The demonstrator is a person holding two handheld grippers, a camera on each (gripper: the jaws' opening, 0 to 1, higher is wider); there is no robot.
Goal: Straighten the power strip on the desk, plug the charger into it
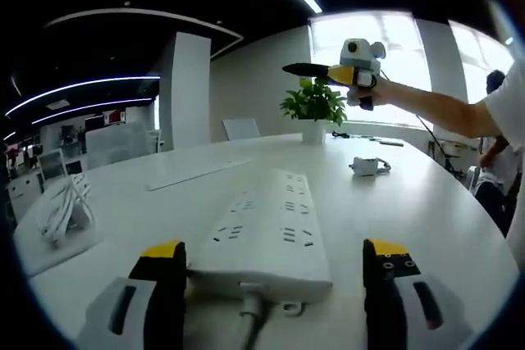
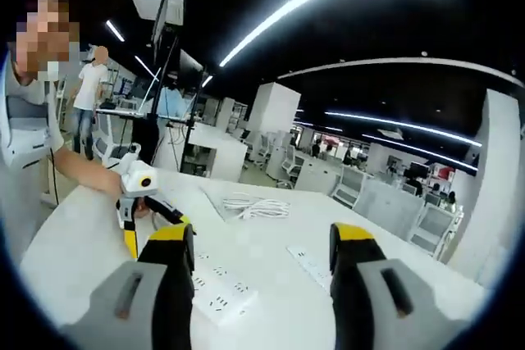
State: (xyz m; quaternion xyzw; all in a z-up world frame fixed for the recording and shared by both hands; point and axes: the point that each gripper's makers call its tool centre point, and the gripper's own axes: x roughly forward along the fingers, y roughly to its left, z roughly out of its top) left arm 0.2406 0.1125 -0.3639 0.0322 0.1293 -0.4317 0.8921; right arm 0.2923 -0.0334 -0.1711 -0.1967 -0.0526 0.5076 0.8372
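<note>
White round desk (image 1: 443, 202) in an open-plan office, power strip not yet gripped.

Power strip (image 1: 267, 231) lies flat on the desk between the left gripper's (image 1: 275, 268) wide-apart jaws, nothing held; its cord end points toward the camera. Charger (image 1: 365, 166) sits further back on the desk, well apart from the strip, near a potted plant (image 1: 314, 108). Right gripper (image 2: 262, 256) is up in the air above the desk, jaws spread, empty; in its view the strip (image 2: 217, 288) is below the left jaw, a coiled white cable (image 2: 256, 206) beyond. Second flat strip (image 1: 197, 173) lies off to the left.
</note>
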